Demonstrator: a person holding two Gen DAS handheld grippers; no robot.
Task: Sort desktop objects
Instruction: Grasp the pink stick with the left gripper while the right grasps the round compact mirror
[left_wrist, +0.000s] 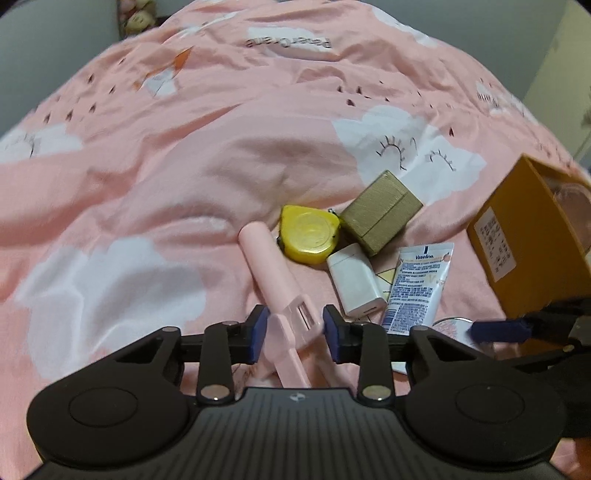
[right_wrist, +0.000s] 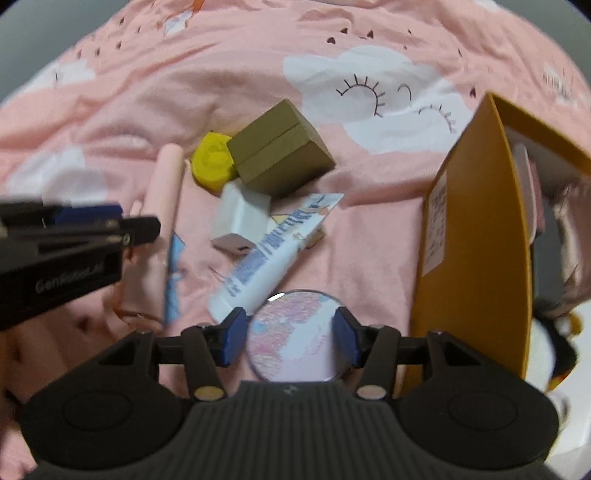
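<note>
My left gripper (left_wrist: 294, 332) sits around a long pink stick-shaped device (left_wrist: 275, 280) lying on the pink bedspread; the blue pads flank its clear end with small gaps, so it is open. My right gripper (right_wrist: 290, 341) is open around a round pink patterned disc (right_wrist: 295, 334), pads close to its rim. Near them lie a yellow tape measure (left_wrist: 309, 233), a brown box (left_wrist: 382, 216), a white charger (left_wrist: 356, 280) and a Vaseline tube (left_wrist: 415, 288). The same pile shows in the right wrist view: box (right_wrist: 282, 155), tube (right_wrist: 273, 254), charger (right_wrist: 240, 219).
An orange open box (right_wrist: 476, 236) stands at the right with soft items inside; it also shows in the left wrist view (left_wrist: 517, 236). A penguin plush (right_wrist: 554, 350) lies beyond it. The left gripper body (right_wrist: 62, 254) crosses the right view's left side.
</note>
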